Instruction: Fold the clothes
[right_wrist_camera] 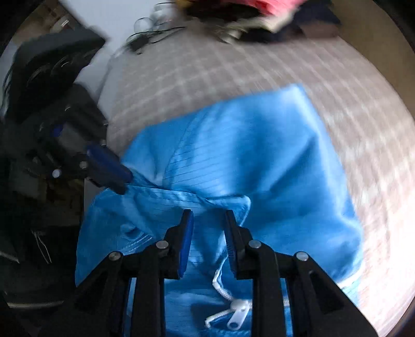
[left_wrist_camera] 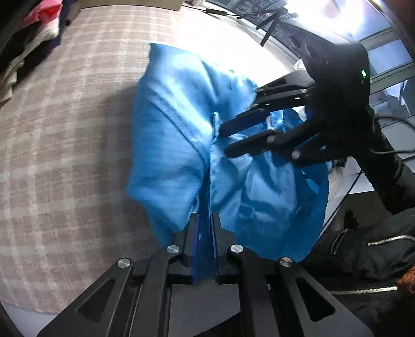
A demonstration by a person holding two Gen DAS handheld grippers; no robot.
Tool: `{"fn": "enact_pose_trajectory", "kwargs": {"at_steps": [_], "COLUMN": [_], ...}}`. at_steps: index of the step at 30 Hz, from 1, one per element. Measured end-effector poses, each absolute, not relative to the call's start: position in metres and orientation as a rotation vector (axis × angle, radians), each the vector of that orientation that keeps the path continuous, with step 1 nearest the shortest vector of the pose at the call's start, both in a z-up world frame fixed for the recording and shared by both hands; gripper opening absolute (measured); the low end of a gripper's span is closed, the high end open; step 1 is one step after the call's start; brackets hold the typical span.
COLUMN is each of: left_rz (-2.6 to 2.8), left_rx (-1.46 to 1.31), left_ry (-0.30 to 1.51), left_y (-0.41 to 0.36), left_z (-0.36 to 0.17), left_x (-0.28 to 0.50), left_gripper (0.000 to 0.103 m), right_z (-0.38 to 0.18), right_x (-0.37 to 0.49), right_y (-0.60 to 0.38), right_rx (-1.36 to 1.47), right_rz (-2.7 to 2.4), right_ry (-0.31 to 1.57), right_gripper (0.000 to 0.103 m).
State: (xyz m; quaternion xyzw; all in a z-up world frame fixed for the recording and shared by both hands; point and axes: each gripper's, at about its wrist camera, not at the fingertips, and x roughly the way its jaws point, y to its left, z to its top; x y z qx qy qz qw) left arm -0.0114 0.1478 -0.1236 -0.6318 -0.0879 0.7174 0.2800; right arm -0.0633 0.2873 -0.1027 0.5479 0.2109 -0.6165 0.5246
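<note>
1. The left gripper [left_wrist_camera: 206, 220] points steeply down over a blue garment [left_wrist_camera: 181, 145], its jaws nearly together and pinching a fold of the blue fabric between the blue pads [left_wrist_camera: 197, 241].
2. The right gripper [right_wrist_camera: 208, 216] also tilts steeply down above the garment's zipper edge. Its jaws stand a narrow way apart, with cloth below them but nothing pressed between the pads.
3. In the left wrist view the right gripper [left_wrist_camera: 225, 141] reaches in from the right, its fingers lying across the middle of the garment. A dark sleeve [left_wrist_camera: 389, 168] shows behind it.
4. The garment lies crumpled on a checked beige cover [left_wrist_camera: 64, 155], partly lifted at the left gripper.
5. A white zipper pull [right_wrist_camera: 237, 315] with a white cord [right_wrist_camera: 220, 285] shows below the right gripper.
6. A pile of clothes [right_wrist_camera: 259, 15], pink and dark, lies at the far edge of the cover.
7. No readable writing or brand shows; the right wrist view is blurred.
</note>
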Motion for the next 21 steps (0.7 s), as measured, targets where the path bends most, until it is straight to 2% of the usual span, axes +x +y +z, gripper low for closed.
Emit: {"fn": "enact_pose_trajectory", "kwargs": {"at_steps": [5,10,11,12,13,14,15,17,19,21], "left_rz": [1.992,2.008,2.007,1.995,1.984,1.968,1.953,1.930,1.879,1.844], "left_rx": [-1.626,-1.586,-1.572,-1.557,-1.542,-1.536,-1.529,-1.539,-1.577,-1.604], "left_ry": [-0.159,-0.087,-0.076,-0.068,-0.058,-0.031,-0.002,0.092,0.096,0.100], "left_y": [0.134,0.136,0.139,0.144,0.148,0.155,0.162,0.186,0.193,0.200], "left_z": [-0.100,-0.082,-0.078,-0.072,-0.067,-0.066,-0.065,-0.074,-0.091,-0.106], "left_x": [0.000,0.012,0.014,0.015,0.016,0.016,0.017,0.014,0.004,-0.003], "left_gripper": [0.006,0.006,0.009,0.012,0.019,0.027,0.028,0.029,0.029,0.020], "right_z": [-0.063,-0.050,-0.049,-0.048,-0.050,-0.052,-0.055,-0.063,-0.064,-0.068], "right_x": [-0.051,-0.024,-0.014,-0.005,0.003,0.011,0.019,0.030,0.041,0.053], "right_y": [0.305,0.315,0.318,0.321,0.326,0.330,0.334,0.331,0.330,0.325], "right_rx": [1.249,1.273,1.279,1.289,1.309,1.329,1.348,1.359,1.354,1.342], "right_rz": [-1.590,-1.641,-1.667,-1.689,-1.696,-1.702,-1.708,-1.727,-1.751,-1.773], "right_ry": [0.408,0.386,0.392,0.391,0.368,0.346,0.322,0.307,0.344,0.402], "right_gripper": [0.025,0.025,0.026,0.030,0.037,0.038,0.038,0.038,0.038,0.038]}}
